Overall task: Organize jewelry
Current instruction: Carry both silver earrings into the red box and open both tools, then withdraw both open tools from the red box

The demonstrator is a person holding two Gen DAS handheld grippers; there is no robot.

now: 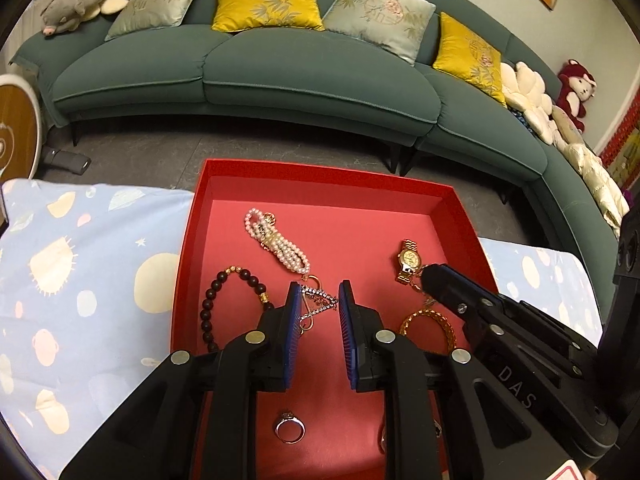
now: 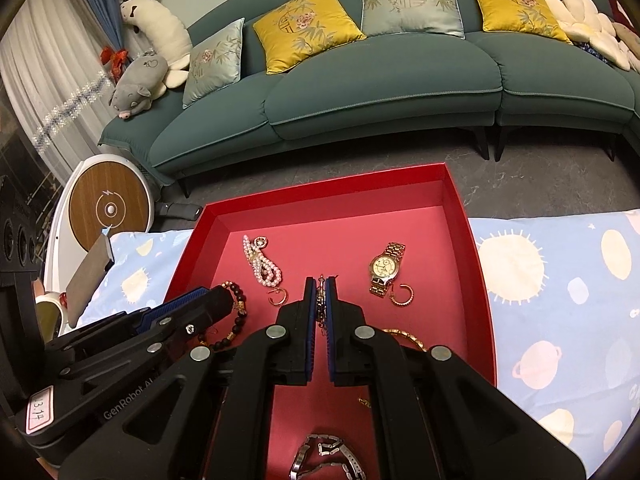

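Partly hidden behind the left tongs (image 1: pixel 316 300): a thin sparkling chain (image 1: pixel 318 302), showing only between the blue pads. Cut off by the right tongs' body: a gold chain bracelet (image 1: pixel 430 322) toward the red tray's (image 1: pixel 192 248) right wall. Clamped between the right tongs (image 2: pixel 319 292): a small dangling piece of jewelry (image 2: pixel 320 304), too narrow a sliver to identify, pads pressed nearly together on it. Left tongs standing apart, gripping nothing, low over the tray floor.

Lying in the tray, which sits on a pale blue patterned worktop cover (image 1: pixel 80 280): a pearl strand (image 1: pixel 276 246) bunched near the far-left corner; a gold watch (image 2: pixel 385 270) toward the far-right corner, face up; a dark bead bracelet (image 1: pixel 224 308) along the left wall, half covered by tong arms; a gold hoop (image 2: pixel 402 295) just beside the watch band; another hoop (image 2: pixel 278 296) below the pearls. At the near edge: a silver ring (image 1: pixel 290 430) and a steel watch band (image 2: pixel 326 458), cropped by the frame.
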